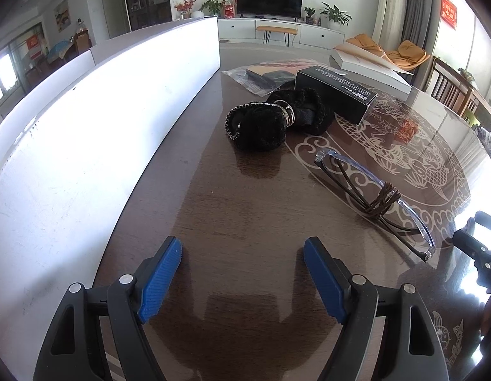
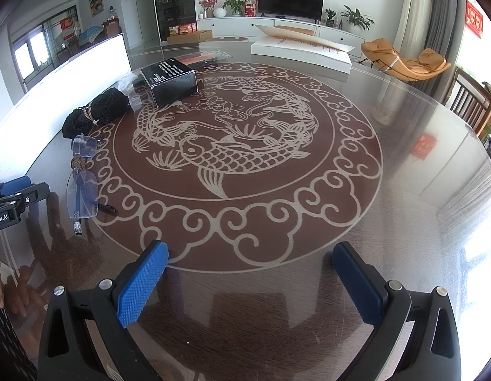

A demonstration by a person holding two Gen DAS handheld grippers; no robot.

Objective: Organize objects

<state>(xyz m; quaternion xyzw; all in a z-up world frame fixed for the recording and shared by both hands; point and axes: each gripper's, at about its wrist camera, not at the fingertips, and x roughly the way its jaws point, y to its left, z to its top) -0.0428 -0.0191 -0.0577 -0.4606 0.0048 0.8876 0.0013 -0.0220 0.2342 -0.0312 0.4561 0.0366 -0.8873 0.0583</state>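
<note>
A black fuzzy scrunchie bundle (image 1: 271, 120) with metal rings lies on the glass table ahead of my left gripper (image 1: 242, 254), which is open and empty just above the table. Clear folded glasses (image 1: 375, 200) tied with brown cord lie to the gripper's right. A black box (image 1: 334, 93) stands behind the bundle. My right gripper (image 2: 250, 258) is open and empty over the fish pattern. In the right wrist view the glasses (image 2: 82, 181), the bundle (image 2: 96, 111) and the box (image 2: 169, 79) are at the left.
A long white box wall (image 1: 96, 127) runs along the left. A clear plastic bag (image 1: 264, 76) with dark items and a white open box (image 1: 369, 68) lie at the back. The left gripper's body (image 2: 13, 203) shows at the left edge of the right wrist view.
</note>
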